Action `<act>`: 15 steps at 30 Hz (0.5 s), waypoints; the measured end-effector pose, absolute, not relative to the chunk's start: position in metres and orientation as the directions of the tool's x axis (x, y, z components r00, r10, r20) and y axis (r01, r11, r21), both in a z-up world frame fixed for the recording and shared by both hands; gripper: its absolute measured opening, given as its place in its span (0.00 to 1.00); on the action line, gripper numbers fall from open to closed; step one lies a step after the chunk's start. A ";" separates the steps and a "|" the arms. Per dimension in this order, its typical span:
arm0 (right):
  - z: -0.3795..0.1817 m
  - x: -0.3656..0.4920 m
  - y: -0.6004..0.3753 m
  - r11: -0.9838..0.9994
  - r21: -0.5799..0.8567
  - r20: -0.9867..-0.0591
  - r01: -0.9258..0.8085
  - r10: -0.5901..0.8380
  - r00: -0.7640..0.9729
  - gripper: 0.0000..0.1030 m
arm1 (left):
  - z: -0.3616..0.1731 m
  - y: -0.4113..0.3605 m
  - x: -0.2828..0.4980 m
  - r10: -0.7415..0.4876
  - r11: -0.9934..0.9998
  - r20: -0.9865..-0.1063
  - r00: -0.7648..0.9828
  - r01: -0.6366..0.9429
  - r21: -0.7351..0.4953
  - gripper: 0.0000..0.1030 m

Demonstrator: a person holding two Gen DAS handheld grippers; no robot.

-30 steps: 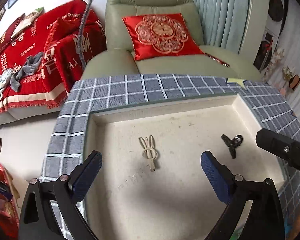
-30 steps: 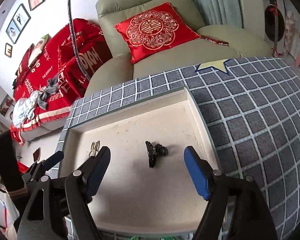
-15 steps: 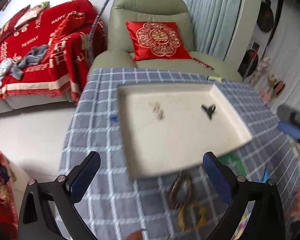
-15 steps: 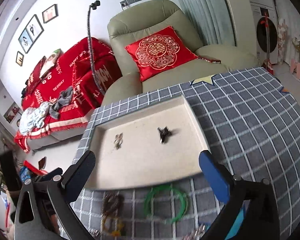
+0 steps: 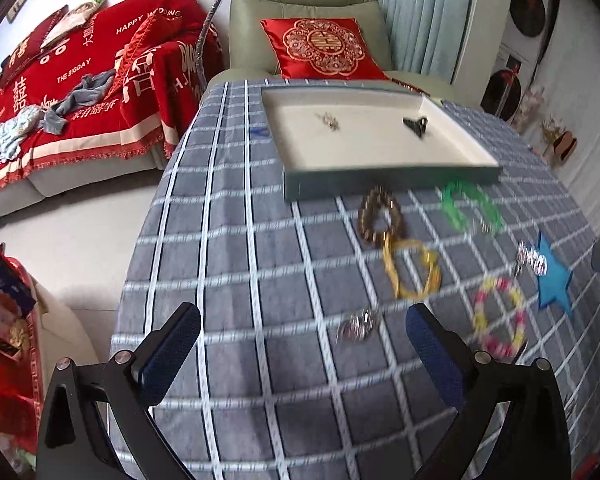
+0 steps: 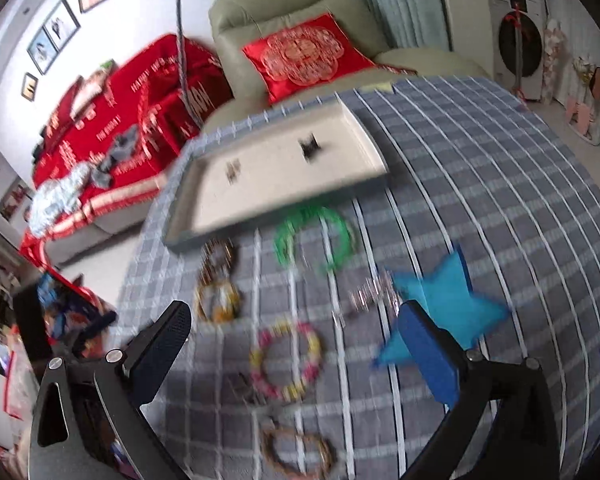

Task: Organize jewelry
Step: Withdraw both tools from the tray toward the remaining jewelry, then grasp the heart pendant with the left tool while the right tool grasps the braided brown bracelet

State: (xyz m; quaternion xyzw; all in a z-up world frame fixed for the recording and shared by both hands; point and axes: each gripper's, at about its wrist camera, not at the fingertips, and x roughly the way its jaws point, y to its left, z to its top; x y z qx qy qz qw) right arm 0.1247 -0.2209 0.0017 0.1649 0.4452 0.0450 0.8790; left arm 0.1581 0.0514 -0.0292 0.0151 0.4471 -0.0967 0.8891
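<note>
both jaws stand released and grasp nothing: the left gripper [image 5: 302, 336] and right gripper [image 6: 294, 336] hover above the checked tablecloth [image 5: 228, 264]. the tray [image 5: 384, 182] toward its far edge carries a black hair clip [image 5: 416, 125] and a pale clip [image 5: 329, 120]. just outside the tray's near edge lie a brown bead bracelet [image 5: 380, 216], yellow bracelet [image 5: 412, 268], green bracelet [image 5: 470, 204] and pink-and-yellow bracelet [image 6: 286, 360].

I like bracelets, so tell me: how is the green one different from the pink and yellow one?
The green bracelet is one colour; the pink and yellow bracelet mixes two. The green bracelet lies right by the tray; the pink and yellow one lies farther from it, nearer the grippers. Motion blur hides finer detail. Both are rings lying flat on the checked cloth, outside the tray.
</note>
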 end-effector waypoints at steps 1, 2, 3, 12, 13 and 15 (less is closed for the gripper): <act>-0.005 0.118 -0.219 0.942 0.327 -0.778 0.073 0.225 0.586 1.00 | -0.032 0.051 0.155 -0.157 0.980 -0.803 0.575 0.190 -0.055 1.00; -0.012 0.111 -0.217 0.944 0.321 -0.789 0.076 0.222 0.573 1.00 | -0.034 0.050 0.153 -0.153 0.980 -0.805 0.573 0.192 -0.049 1.00; -0.019 0.104 -0.214 0.947 0.312 -0.799 0.079 0.216 0.561 1.00 | -0.036 0.049 0.151 -0.146 0.980 -0.806 0.574 0.192 -0.041 1.00; -0.050 0.066 -0.198 0.972 0.224 -0.847 0.077 0.155 0.508 1.00 | -0.046 0.046 0.144 -0.126 0.978 -0.811 0.572 0.207 -0.006 1.00; -0.052 0.065 -0.196 0.973 0.217 -0.850 0.077 0.150 0.505 1.00 | -0.047 0.044 0.145 -0.125 0.978 -0.812 0.569 0.210 -0.004 1.00; -0.056 0.064 -0.191 0.978 0.193 -0.857 0.076 0.131 0.499 1.00 | -0.051 0.041 0.148 -0.129 0.975 -0.817 0.561 0.223 0.000 1.00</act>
